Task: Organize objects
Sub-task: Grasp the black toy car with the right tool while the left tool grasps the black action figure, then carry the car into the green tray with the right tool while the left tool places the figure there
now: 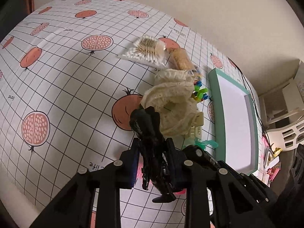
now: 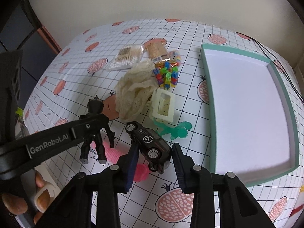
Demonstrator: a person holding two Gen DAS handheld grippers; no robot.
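Note:
My left gripper [image 1: 153, 145] is shut on a black toy figure [image 1: 146, 127] and holds it upright over the tablecloth. In the right wrist view one of its fingers [image 2: 83, 126] crosses the figure [image 2: 95, 114] at the torso. My right gripper [image 2: 154, 149] has its fingers against both sides of a black toy car [image 2: 150, 142], which lies partly over a pink item [image 2: 114, 152]. The car [image 1: 197, 152] also shows at the lower right of the left wrist view. A teal tray [image 2: 209, 87] with a white inside lies to the right, holding nothing.
A pile lies left of the tray [image 1: 214, 98]: cream lace cloth [image 2: 133, 93], cream hair claw [image 2: 163, 104], green jelly figure [image 2: 176, 131], coloured clips [image 2: 167, 76], cotton swab bag [image 2: 127, 58] and a snack pack [image 2: 155, 49]. A hand [image 2: 17, 203] grips the left handle.

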